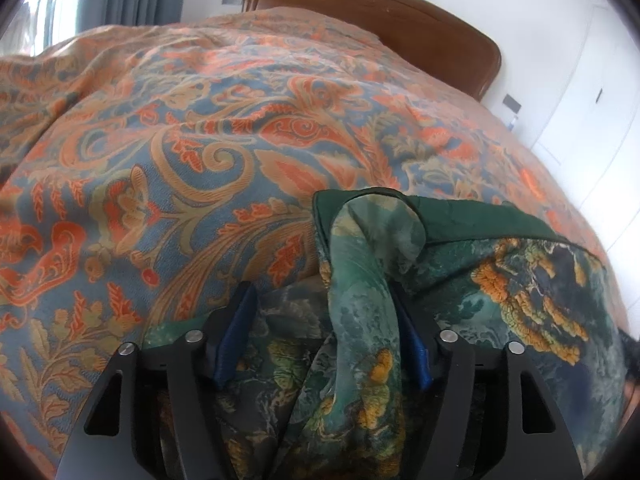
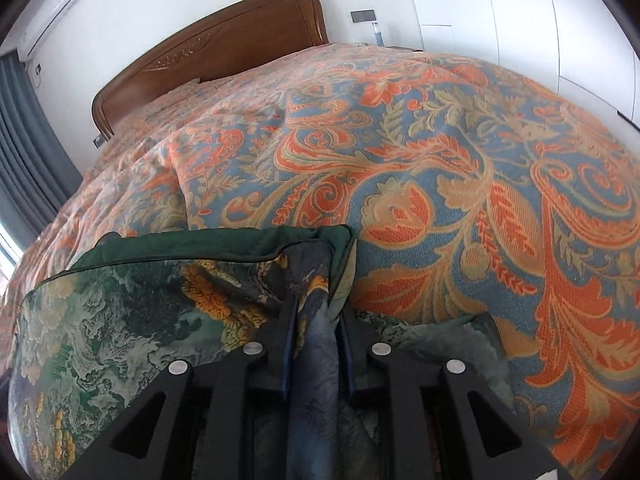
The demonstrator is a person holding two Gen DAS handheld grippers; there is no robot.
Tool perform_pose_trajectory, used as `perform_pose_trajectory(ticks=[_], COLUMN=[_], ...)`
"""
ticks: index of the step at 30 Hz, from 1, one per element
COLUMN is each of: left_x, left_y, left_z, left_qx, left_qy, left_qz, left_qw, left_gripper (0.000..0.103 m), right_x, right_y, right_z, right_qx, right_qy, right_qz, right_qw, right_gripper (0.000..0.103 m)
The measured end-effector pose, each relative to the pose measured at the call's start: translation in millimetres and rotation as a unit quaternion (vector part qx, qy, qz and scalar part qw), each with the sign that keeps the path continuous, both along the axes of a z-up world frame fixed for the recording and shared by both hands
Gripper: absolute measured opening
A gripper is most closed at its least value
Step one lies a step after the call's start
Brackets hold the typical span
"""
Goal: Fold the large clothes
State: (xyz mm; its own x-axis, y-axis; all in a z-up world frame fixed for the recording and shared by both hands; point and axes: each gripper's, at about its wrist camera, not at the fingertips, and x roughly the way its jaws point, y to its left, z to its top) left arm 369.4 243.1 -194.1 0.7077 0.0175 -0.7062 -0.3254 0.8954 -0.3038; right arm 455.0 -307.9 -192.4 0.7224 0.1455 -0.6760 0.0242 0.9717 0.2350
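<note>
A: Where is the green printed garment (image 1: 480,280) lying, relative to the tools?

B: It is lying at the near edge of the bed, stretching crosswise between them. Its long axis seems to be running side to side, from the left tool (image 1: 320,320) to the right tool (image 2: 316,312), with its dark green lining showing along the far edge.

A: Are both gripping it?

B: The right tool is pinching a bunched corner tightly between its blue pads. The left one is standing wider apart, with a twisted fold running up against one pad; whether it is actually clamping is not clear.

A: And beyond?

B: The orange and blue paisley bedspread (image 2: 440,160) is spreading away towards the wooden headboard (image 2: 224,44). Grey curtains (image 2: 28,140) are hanging at one side, white wardrobe doors (image 2: 500,12) at the other.
</note>
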Motion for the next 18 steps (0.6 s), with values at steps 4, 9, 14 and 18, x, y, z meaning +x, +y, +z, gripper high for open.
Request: perform_pose_trajectory(ticks=[4, 9, 14, 18], left_x=[-0.8, -30.3, -67.3, -100.5], left_y=[9.9, 36.8, 20.8, -17.3], left_z=[7.1, 41.3, 74.7, 84.5], left_qx=[-0.035, -0.084, -0.002, 0.064], left_qy=[0.014, 0.001, -0.001, 0.003], left_qz=[0.002, 0.03, 0.009, -0.011], left_qw=[0.9993, 0.996, 1.0, 0.9979], left_gripper=[0.079, 0.092, 0.092, 0.097], right_x=[-2.3, -6.7, -18.3, -47.4], right_y=[-4.3, -23.1, -38.3, -38.2], right_z=[1.0, 8.0, 46.6, 86.8], right_qx=[0.016, 0.078, 0.103, 0.086], right_qy=[-0.002, 0.013, 0.023, -0.01], right_qz=[0.002, 0.007, -0.011, -0.022], right_qw=[1.0, 0.997, 0.994, 0.996], right_gripper=[0.021, 0.028, 0.077, 0.078])
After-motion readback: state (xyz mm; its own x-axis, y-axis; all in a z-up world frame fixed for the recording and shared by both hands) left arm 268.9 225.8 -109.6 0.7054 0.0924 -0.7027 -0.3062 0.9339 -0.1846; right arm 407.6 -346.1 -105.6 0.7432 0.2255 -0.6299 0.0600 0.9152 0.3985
